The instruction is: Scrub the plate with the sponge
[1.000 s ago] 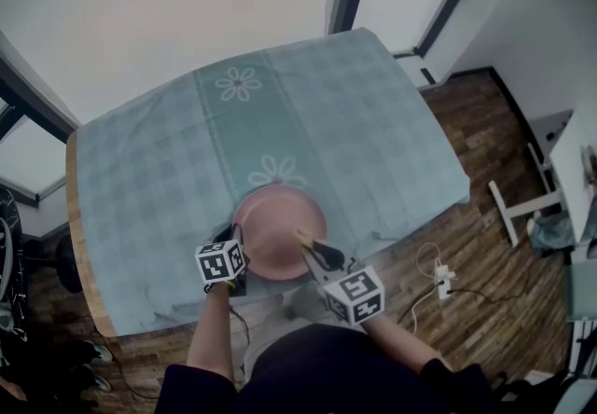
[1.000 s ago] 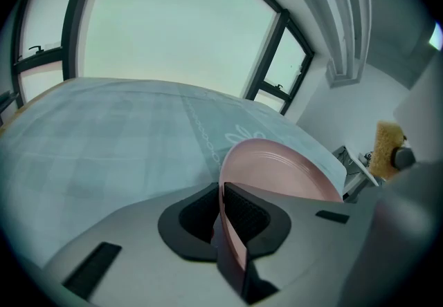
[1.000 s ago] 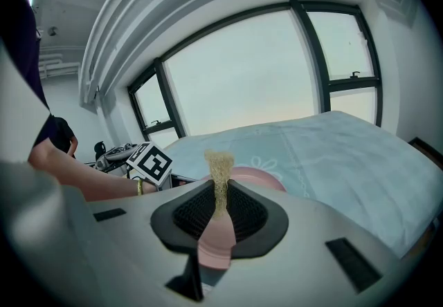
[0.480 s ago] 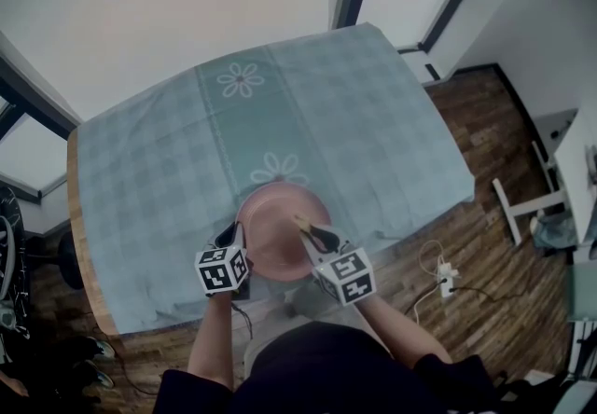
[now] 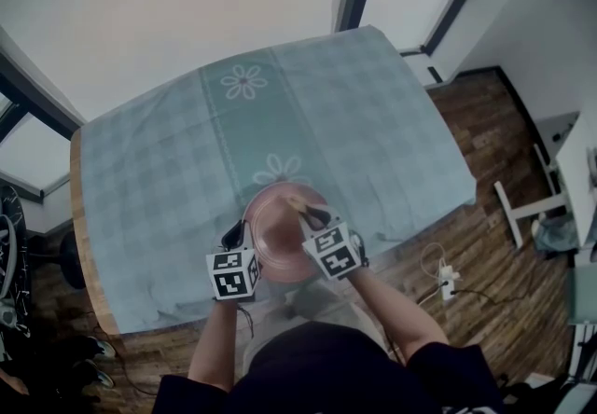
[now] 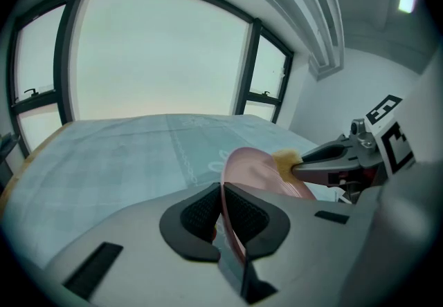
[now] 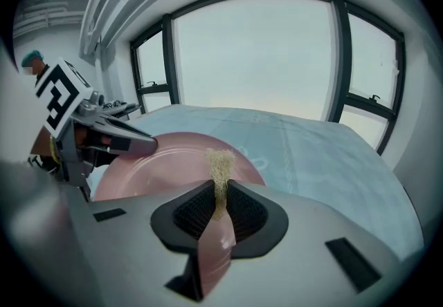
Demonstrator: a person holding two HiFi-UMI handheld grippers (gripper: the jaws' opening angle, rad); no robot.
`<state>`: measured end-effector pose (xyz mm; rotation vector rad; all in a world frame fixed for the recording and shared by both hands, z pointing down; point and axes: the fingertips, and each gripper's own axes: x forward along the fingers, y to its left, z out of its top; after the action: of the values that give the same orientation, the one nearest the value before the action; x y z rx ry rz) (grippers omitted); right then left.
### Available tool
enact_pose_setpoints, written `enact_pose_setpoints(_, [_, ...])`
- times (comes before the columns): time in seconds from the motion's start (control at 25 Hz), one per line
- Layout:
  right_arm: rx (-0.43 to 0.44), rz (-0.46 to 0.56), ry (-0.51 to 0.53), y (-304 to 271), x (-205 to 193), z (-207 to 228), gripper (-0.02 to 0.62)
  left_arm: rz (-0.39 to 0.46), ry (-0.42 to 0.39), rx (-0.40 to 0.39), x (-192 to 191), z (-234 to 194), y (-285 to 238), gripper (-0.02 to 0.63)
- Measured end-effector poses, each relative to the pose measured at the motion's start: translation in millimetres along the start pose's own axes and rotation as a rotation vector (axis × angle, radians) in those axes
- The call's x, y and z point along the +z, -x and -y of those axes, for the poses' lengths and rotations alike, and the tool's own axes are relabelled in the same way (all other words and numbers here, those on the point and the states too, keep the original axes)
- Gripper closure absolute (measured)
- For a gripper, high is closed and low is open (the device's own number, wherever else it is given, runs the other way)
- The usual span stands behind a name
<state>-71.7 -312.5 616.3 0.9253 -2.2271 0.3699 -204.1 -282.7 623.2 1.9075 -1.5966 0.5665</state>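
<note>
Head view: plate (image 5: 278, 233), pink, is seen at the near edge of the table (image 5: 82, 244), over the teal checked tablecloth (image 5: 177, 160). It is flanked by the left gripper (image 5: 236, 235) at its left rim and the right gripper (image 5: 305, 213) over its right half. Both grippers are pointed away from the person and downward.

Left gripper view: jaws have just been closing. They are now clamped on the plate's rim, with a pad pressed to each side of it. The plate is shown nearly edge-on and tilted, its inner face turned toward the right gripper. Whether its far rim rests on the tablecloth cannot be told.

Right gripper view: jaws are pinched together on the sponge (image 7: 220, 166). It is yellowish, squeezed thin between the pads, and sticks out past the fingertips. The sponge tip is set in front of the plate's inner face, near the far rim. From the left gripper view it looks to be touching there. The left gripper's tips are seen at the plate's left rim.

Background: large dark-framed windows (image 6: 159, 57) are seen behind the table, and a wood floor (image 5: 466, 244) to its right.
</note>
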Motion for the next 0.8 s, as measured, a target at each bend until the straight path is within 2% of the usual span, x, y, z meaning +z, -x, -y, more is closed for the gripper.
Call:
enact_pose_setpoints(0.4, [-0.022, -0.072, 0.105, -23.6, -1.0, 10.3, 0.541, 0.022, -0.106, 0.027, 15.5, 14.1, 8.6, 0.583])
enact_pose_setpoints(0.6, [-0.019, -0.093, 0.120, -27.2, -0.6, 6.9, 0.541, 0.033, -0.151, 0.034, 19.3, 16.6, 9.7, 0.583])
enact_pose_setpoints(0.8, [0.001, -0.101, 0.110, -26.9, -0.7, -3.4, 0.541, 0.037, -0.159, 0.029, 20.2, 17.9, 9.2, 0.583])
